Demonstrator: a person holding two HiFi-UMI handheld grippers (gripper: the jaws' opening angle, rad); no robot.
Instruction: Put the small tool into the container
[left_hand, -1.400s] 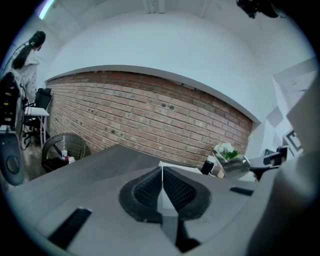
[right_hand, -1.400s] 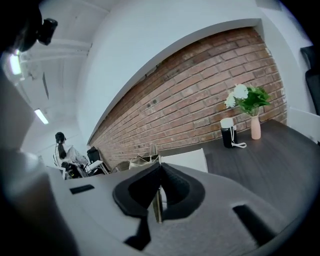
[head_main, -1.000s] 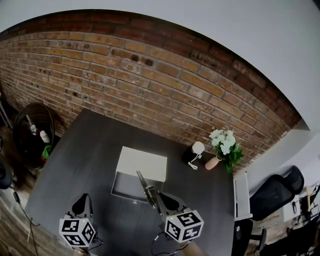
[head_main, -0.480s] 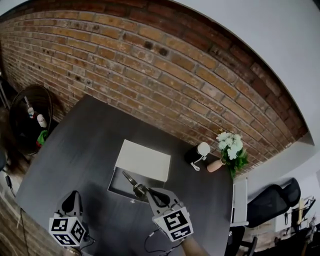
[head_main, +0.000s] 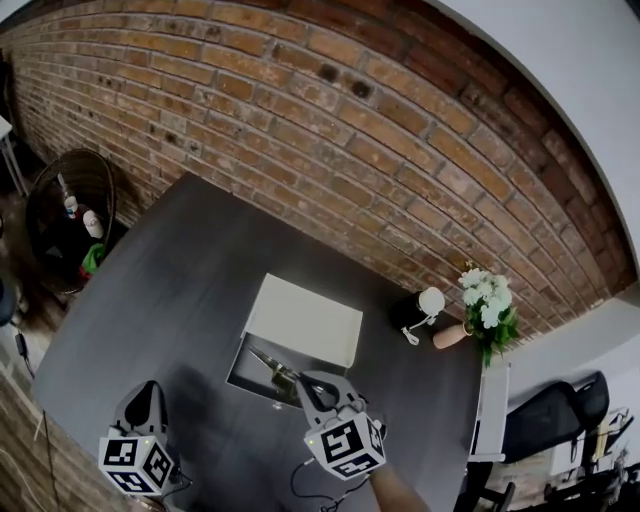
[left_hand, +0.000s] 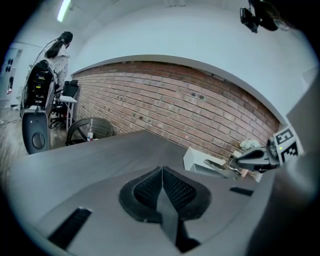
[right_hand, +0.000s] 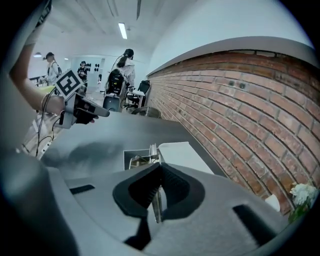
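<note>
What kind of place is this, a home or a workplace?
Probably an office or lab workspace: a black office chair beside the dark table, strip ceiling lights, and people standing farther back.

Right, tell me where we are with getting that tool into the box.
Done: the small tool is off the table, and the container is open on its near side, its white lid covering the rest. In hand: the right gripper is shut on the tool, holding it over the opening. Left: lower it in and release. The left gripper hangs shut and empty.
</note>
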